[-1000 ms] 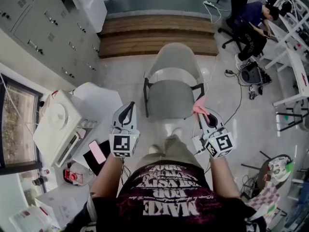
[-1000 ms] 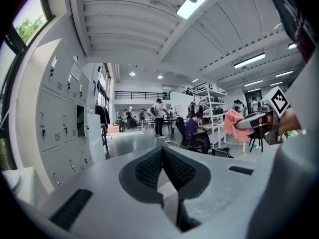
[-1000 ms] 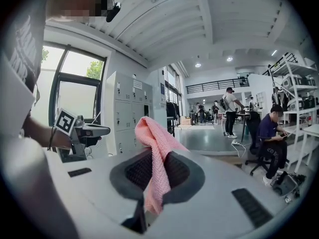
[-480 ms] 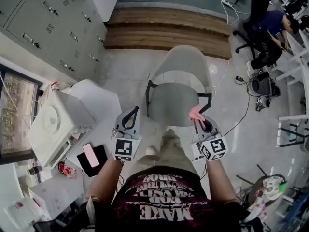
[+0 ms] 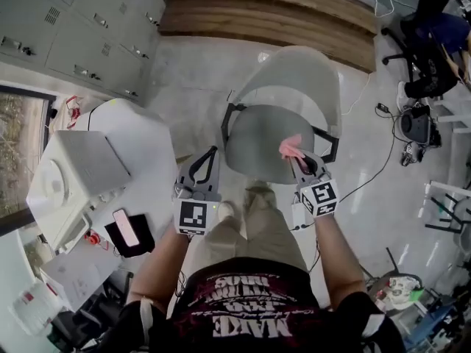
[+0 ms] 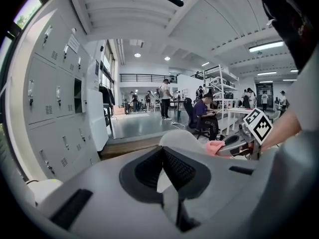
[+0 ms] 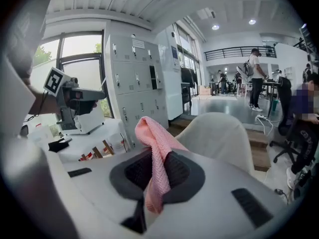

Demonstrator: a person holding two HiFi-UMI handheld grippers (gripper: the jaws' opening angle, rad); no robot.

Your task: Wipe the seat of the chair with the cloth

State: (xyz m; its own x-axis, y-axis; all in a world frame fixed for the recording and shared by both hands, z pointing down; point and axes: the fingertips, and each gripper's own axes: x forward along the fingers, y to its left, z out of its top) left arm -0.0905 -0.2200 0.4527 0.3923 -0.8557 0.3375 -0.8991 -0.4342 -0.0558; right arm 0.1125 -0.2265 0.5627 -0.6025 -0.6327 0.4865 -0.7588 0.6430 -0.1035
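Note:
The chair stands in front of me, with a grey seat and a pale curved backrest. My right gripper is shut on a pink cloth, which hangs over the seat's front right part. Whether the cloth touches the seat I cannot tell. In the right gripper view the cloth is folded up between the pads of the right gripper, with the backrest beyond. My left gripper is shut and holds nothing, left of the seat's front edge. The left gripper view shows the left gripper and the cloth at right.
A white table at my left carries a white appliance and a phone. Grey lockers line the far left. A wooden step runs behind the chair. A seated person and floor cables are at right.
I have come closer to the chair. The right gripper has carried the cloth from beside the seat's front right corner to over the seat. The left gripper has advanced to the seat's front left.

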